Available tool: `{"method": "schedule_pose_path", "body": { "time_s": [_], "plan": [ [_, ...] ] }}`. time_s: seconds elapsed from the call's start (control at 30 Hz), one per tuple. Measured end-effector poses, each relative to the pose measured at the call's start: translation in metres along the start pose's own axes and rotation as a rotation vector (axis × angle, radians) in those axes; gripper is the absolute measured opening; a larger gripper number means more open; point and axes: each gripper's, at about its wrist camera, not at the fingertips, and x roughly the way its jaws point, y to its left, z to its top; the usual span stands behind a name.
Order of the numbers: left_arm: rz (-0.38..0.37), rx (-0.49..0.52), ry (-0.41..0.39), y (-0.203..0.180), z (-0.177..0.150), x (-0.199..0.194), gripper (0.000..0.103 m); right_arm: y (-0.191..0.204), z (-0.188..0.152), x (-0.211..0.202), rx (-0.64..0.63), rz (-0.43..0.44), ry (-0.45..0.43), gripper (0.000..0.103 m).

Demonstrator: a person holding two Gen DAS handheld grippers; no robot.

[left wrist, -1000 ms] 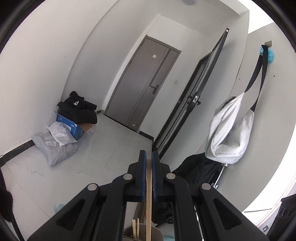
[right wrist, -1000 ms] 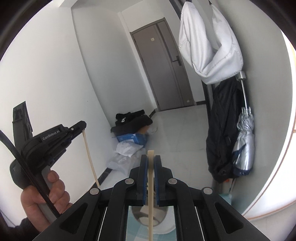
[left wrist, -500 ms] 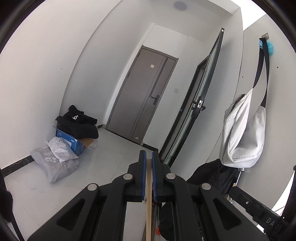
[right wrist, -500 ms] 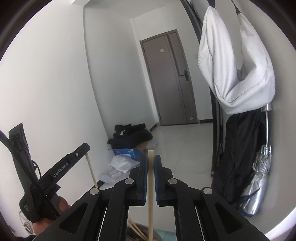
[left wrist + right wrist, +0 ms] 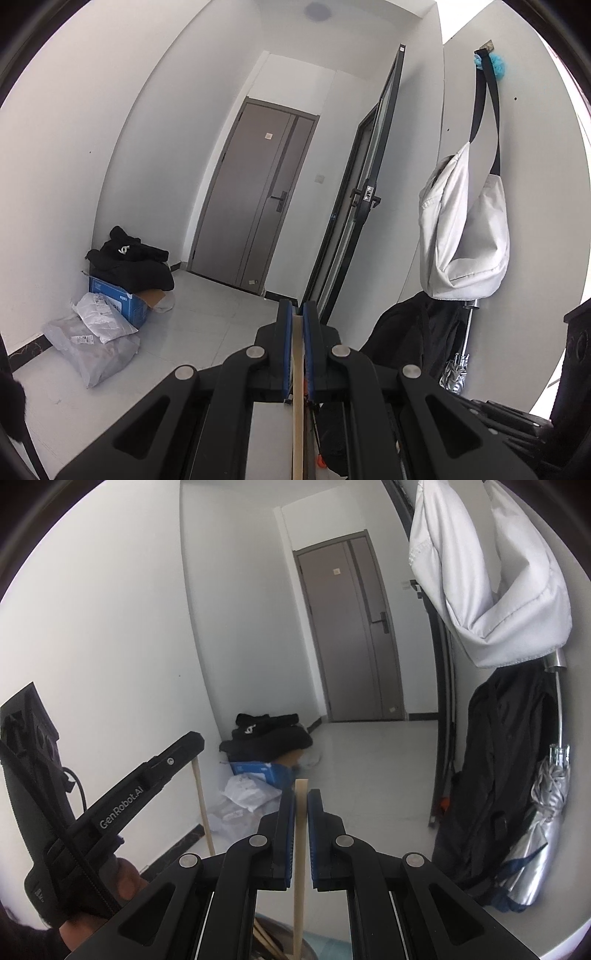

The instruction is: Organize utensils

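Meanwhile, both black grippers, left (image 5: 297, 317) and right (image 5: 301, 805), had fingers clamped on pale wooden chopsticks, left's (image 5: 298, 406) and right's (image 5: 300, 849).

A home's entrance hallway is showing here. A grey front door (image 5: 258, 195) is standing closed at twelve o'clock. A white bag (image 5: 461, 236) and a dark coat (image 5: 495, 771) are hanging on the wall at three o'clock, a folded umbrella (image 5: 543, 834) beside them. Parcels (image 5: 96, 332) and a blue box (image 5: 122, 302) are lying on the tiled floor (image 5: 207, 317) at nine o'clock.
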Motion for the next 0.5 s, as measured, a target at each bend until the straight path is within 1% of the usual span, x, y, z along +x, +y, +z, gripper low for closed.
{"method": "schedule_pose_path", "body": {
  "time_s": [0.17, 0.33, 0.43, 0.5],
  "plan": [
    [-0.017, 0.007, 0.009, 0.002, 0.004, -0.003, 0.003, 0.002, -0.007, -0.002, -0.03, 0.021, 0.016, 0.006],
    [0.012, 0.009, 0.017, 0.007, 0.002, 0.004, 0.003, 0.005, -0.01, -0.004, -0.046, 0.027, 0.032, 0.006],
    [0.003, -0.028, 0.028, 0.011, 0.005, 0.011, 0.003, 0.006, -0.012, -0.005, -0.046, 0.02, 0.04, 0.006],
    [0.003, -0.036, 0.018, 0.011, 0.005, 0.011, 0.003, 0.007, -0.013, -0.007, -0.037, 0.019, 0.043, 0.006]
  ]
}}
